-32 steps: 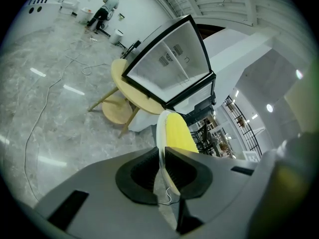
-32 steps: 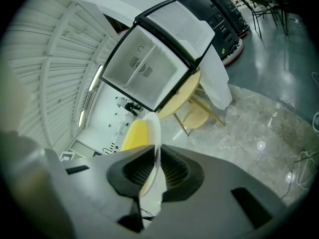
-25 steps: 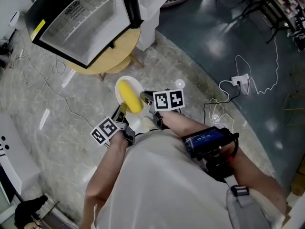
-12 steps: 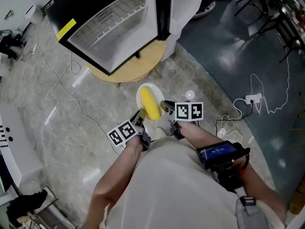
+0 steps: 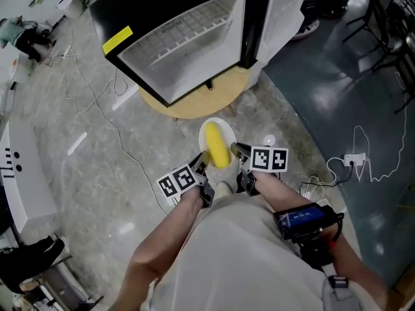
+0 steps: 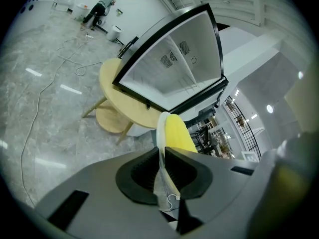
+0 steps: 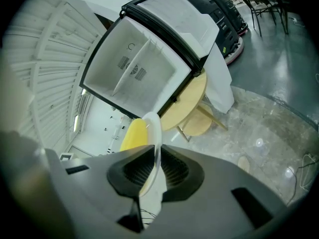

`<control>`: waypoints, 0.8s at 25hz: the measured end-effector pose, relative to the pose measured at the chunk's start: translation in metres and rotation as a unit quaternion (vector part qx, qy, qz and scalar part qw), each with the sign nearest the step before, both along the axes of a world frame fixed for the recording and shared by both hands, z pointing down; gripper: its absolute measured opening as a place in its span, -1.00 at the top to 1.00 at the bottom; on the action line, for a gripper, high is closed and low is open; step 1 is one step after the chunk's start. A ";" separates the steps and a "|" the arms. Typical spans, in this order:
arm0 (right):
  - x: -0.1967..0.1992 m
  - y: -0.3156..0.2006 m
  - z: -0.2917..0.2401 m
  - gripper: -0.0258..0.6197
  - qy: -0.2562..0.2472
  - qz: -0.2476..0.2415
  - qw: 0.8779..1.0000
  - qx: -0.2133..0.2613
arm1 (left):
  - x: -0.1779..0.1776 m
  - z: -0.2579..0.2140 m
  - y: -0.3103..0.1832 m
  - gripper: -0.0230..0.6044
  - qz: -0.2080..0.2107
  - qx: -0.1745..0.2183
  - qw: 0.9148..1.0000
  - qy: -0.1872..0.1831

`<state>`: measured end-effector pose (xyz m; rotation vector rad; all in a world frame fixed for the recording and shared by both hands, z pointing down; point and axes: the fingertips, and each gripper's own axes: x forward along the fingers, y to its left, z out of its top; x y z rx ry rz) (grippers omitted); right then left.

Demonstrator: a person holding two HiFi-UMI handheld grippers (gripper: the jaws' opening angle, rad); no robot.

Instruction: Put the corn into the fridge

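The fridge stood open on a round wooden table, its white interior facing the person. Short of it, a white plate bearing the corn was held above the floor. The left gripper was clamped on the plate's left rim and the right gripper on its right rim, each pair of jaws narrowed onto the thin edge. The step in hand was judged to be the carry towards the fridge, and the next move called for keeping the plate level between both grips while advancing it into the opening.
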<state>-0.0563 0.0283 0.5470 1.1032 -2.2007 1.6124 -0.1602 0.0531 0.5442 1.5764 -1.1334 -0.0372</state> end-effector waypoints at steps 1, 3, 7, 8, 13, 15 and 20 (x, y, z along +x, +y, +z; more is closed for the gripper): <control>0.000 -0.006 0.000 0.79 -0.001 -0.005 1.000 0.000 | 0.000 0.000 -0.004 0.79 -0.004 0.000 1.000 -0.001; -0.001 -0.017 0.000 0.79 -0.002 -0.015 1.000 0.000 | 0.000 0.000 -0.013 0.79 -0.013 -0.002 1.000 -0.002; 0.002 -0.038 0.000 0.79 -0.006 -0.031 0.999 -0.004 | 0.004 0.001 -0.030 0.79 -0.029 -0.006 1.000 -0.002; 0.003 -0.044 0.000 0.79 -0.006 -0.035 0.999 -0.004 | 0.005 0.001 -0.036 0.79 -0.033 -0.007 0.999 -0.003; 0.010 -0.078 0.000 0.79 -0.009 -0.052 0.999 -0.003 | 0.013 0.000 -0.066 0.79 -0.051 -0.004 0.999 -0.006; 0.014 -0.091 -0.001 0.79 -0.010 -0.058 0.998 0.000 | 0.018 0.000 -0.078 0.79 -0.057 -0.003 0.998 -0.007; 0.025 -0.115 -0.003 0.79 -0.010 -0.073 0.997 0.003 | 0.031 0.000 -0.099 0.79 -0.070 -0.003 0.998 -0.010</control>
